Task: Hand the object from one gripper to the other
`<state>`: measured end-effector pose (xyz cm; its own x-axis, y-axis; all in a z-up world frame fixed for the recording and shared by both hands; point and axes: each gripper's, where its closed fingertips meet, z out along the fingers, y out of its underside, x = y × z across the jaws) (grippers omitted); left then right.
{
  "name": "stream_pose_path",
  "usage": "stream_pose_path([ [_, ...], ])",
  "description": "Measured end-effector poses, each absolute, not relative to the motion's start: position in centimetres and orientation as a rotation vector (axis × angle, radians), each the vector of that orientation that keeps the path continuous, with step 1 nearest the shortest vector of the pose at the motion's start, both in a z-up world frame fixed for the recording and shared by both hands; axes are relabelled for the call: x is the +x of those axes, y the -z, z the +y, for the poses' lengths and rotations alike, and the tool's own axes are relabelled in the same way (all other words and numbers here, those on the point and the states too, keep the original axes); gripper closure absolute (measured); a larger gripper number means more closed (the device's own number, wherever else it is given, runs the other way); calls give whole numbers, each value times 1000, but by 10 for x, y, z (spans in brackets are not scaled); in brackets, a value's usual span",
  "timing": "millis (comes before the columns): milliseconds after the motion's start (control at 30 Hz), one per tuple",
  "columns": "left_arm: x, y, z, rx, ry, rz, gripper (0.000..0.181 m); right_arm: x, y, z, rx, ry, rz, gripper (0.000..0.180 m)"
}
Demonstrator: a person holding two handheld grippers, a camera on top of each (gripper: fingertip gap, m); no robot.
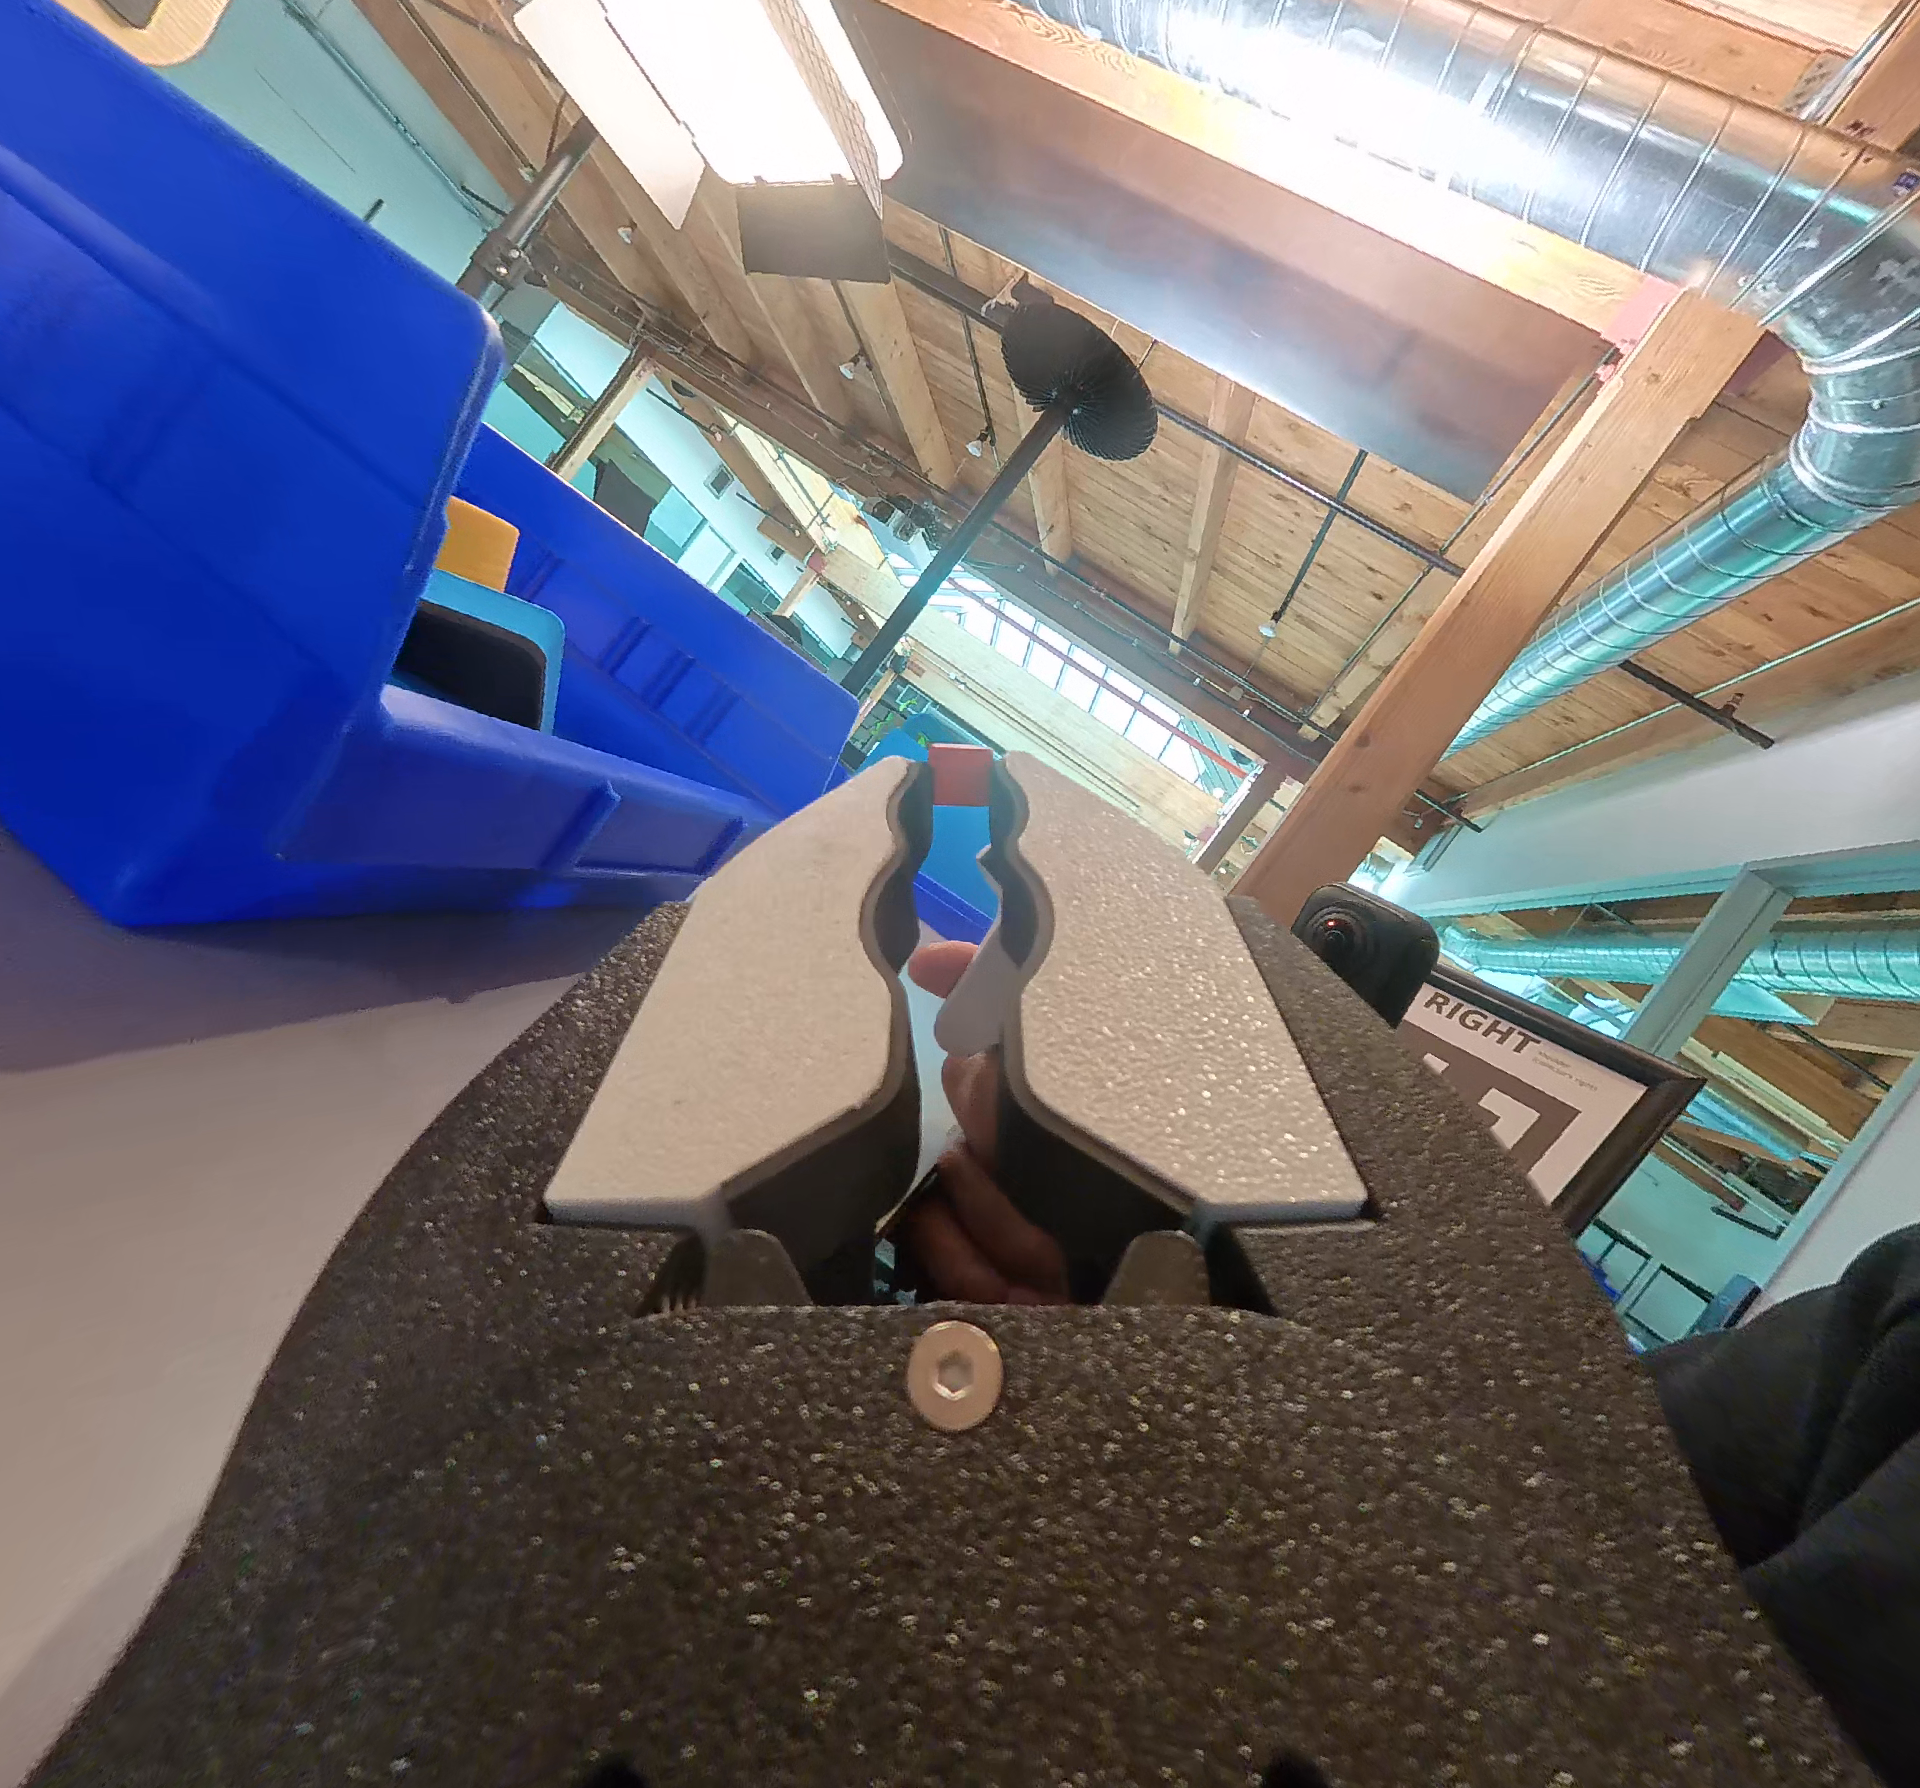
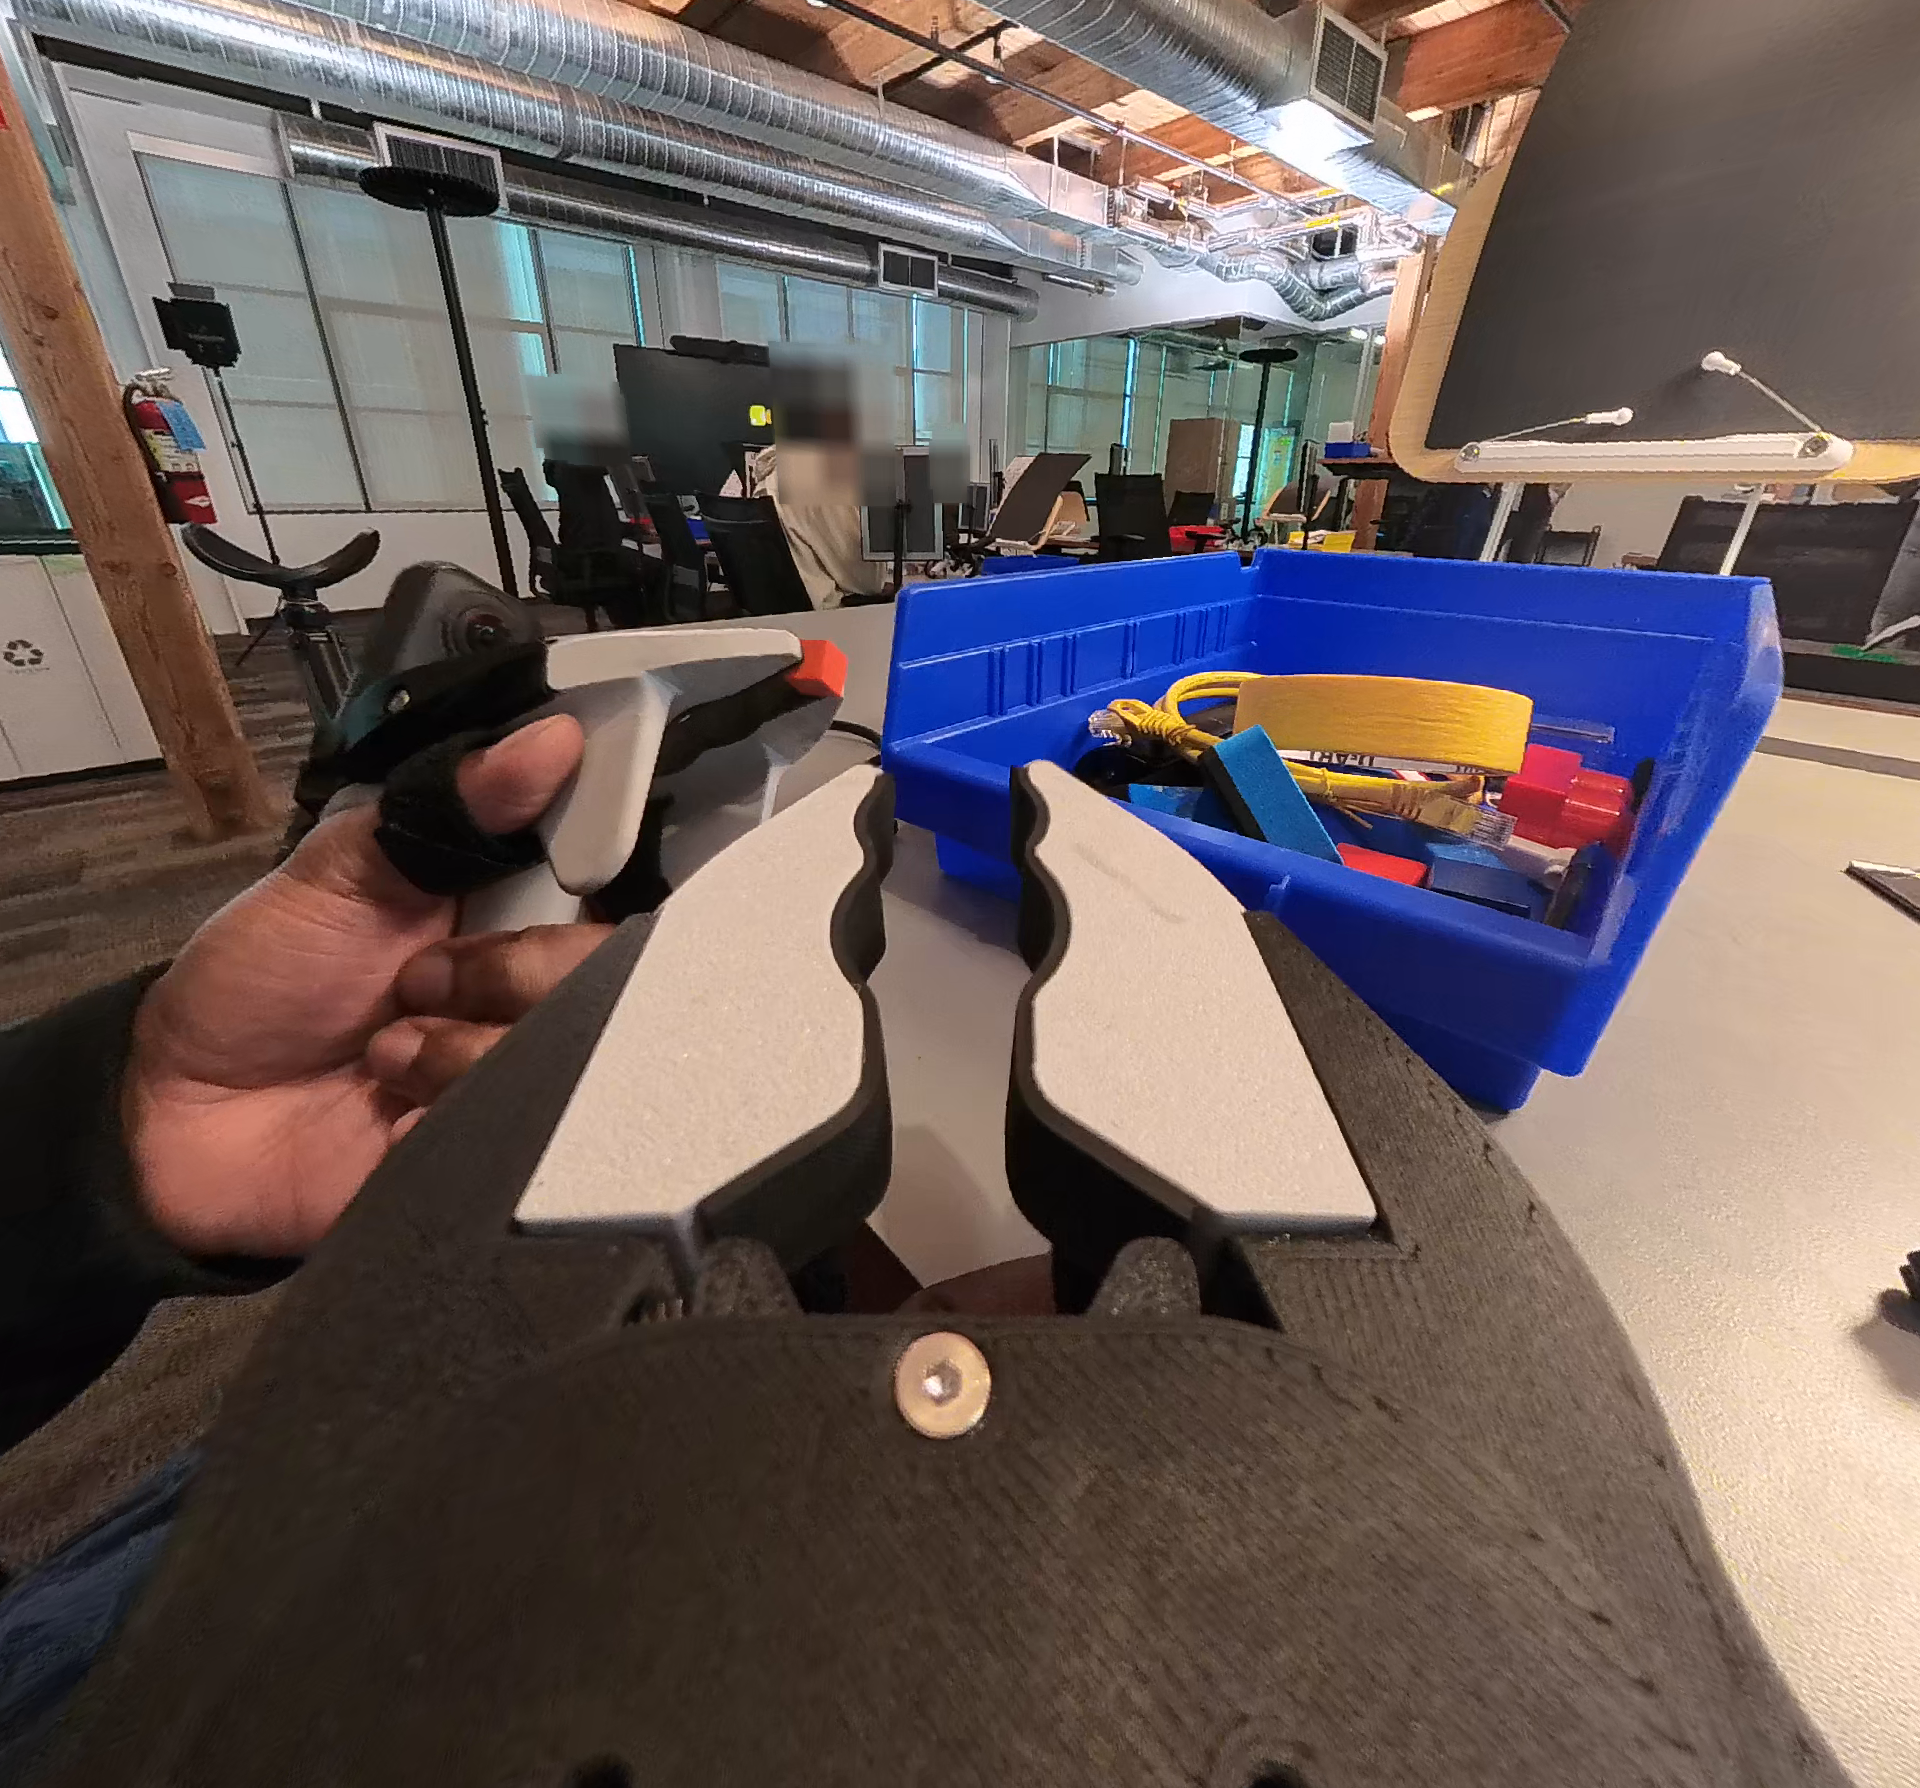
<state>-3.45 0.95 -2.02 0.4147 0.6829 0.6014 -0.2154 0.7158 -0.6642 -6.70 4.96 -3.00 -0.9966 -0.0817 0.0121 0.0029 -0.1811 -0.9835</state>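
We are pinching a small red block (image 1: 948, 774) at the very tips of the left gripper (image 1: 951, 788), lifted above the table (image 2: 1714, 1063). Our right gripper (image 2: 951, 788) is hanging spread and empty beside the blue bin (image 2: 1455, 949). A printed card (image 1: 1538, 1094) is facing us; its wording goes unquoted.

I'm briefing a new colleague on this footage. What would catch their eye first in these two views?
Probably the small red block pinched at the tips of the left gripper, raised toward the wooden ceiling. Next, the bright blue plastic bin on the grey table ahead of the right gripper, which is open and empty; inside the bin lie a yellow tape roll and a yellow cable among other clutter.
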Motion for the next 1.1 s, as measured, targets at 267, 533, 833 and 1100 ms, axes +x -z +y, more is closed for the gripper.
stream_pose_path([
  [267, -24, 11, 4, -379, -472, -902, 170, -54, 20, 41, -192, 2412, 2098, 158],
  [533, -12, 9, -2, -335, -478, -879, 170, -46, -4, 29, -364, 2505, 2141, 156],
  [833, -11, 16, -6, -351, -512, -913, 170, -53, 13, 26, -276, 2385, 2107, 155],
  [1100, -16, 18, -2, -363, -502, -916, 169, -51, 15, 28, -306, 2380, 2096, 154],
])
